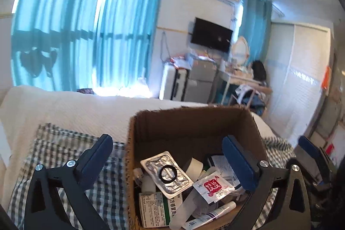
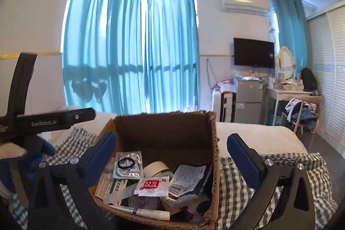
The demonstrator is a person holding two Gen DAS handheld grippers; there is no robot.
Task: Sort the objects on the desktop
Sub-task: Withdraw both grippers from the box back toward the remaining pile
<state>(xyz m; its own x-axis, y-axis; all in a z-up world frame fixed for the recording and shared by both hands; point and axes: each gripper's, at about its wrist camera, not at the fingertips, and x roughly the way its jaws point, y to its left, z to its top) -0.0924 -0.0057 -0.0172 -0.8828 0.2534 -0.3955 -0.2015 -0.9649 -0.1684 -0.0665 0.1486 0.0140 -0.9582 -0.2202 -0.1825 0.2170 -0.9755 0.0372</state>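
Left wrist view: left gripper (image 1: pixel 167 162) with fingers wide apart and empty, poised over the box (image 1: pixel 256 128), which sits on a checked cloth (image 1: pixel 64 150) on the bed. Right wrist view: right gripper (image 2: pixel 171 155) likewise spread and empty, straddling the same box. Inside lie a foil blister (image 1: pixel 167 174) carrying a black ring (image 1: pixel 167 175), a tape roll (image 2: pixel 155 168), a red sachet (image 2: pixel 151 186) and a tube (image 2: pixel 148 212). All are probably light; the foil and sachet look thin, slick and crushable, best pinched at an edge.
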